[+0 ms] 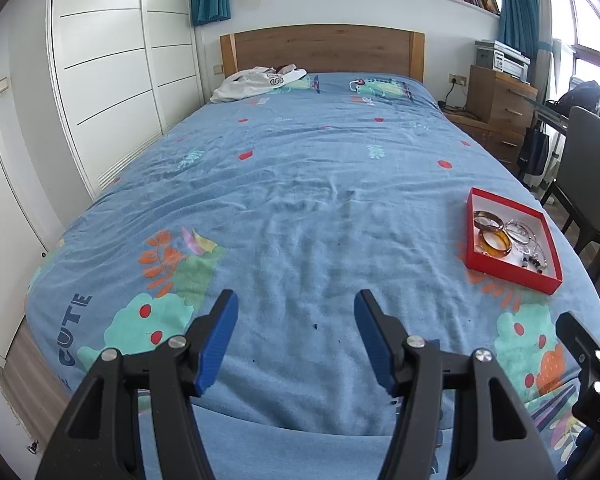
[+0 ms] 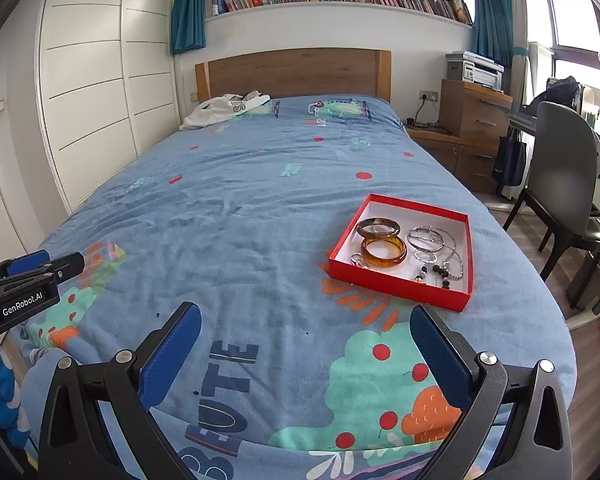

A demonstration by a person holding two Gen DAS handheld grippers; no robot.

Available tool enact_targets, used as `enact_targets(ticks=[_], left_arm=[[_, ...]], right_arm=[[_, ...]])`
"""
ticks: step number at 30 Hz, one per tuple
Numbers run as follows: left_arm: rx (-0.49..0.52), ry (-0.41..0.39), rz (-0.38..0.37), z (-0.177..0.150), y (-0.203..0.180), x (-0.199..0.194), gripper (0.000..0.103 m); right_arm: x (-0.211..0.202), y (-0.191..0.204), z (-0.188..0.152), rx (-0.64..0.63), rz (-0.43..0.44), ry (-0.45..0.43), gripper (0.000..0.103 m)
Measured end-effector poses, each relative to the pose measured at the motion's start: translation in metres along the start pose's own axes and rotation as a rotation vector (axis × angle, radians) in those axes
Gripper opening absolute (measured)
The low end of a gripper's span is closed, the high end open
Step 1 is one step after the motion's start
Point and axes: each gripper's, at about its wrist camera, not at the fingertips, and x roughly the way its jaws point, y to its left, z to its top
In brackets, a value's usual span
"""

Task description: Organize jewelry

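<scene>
1. The red box (image 2: pixel 400 288) with bracelets (image 2: pixel 383 253) and chains (image 2: pixel 432 240) lies on the bed (image 2: pixel 260 220), ahead and to the right of both tongs.
2. The left tongs (image 1: pixel 296 340) are wide open and hold nothing.
3. The right tongs (image 2: pixel 306 354) are also wide open and empty, near the box but apart from it.

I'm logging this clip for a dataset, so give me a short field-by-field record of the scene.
surface: bed with blue patterned cover
container: red tray, white inside, on the bed's right side
bangles: amber bangle beside a darker bangle, both in the tray
other contents: silver chains and a beaded strand
left gripper: open, empty, above the cover
right gripper: open, empty, short of the tray
far end: white garment by the headboard
</scene>
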Motion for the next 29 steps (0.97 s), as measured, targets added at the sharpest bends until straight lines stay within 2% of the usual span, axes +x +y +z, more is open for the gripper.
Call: enact_targets(ticks=[11,29], left_arm=[[-0.017,0.025,0.005,-0.007,0.007,0.017,0.058],[0.009,0.057,-0.034,-0.012,-0.002,0.035,0.058]], right_arm=[[0.013,0.005,-0.006,-0.022,-0.004,0.035,0.102],[0.033,0.001,-0.012,-0.020,-0.020,0.081,0.102]])
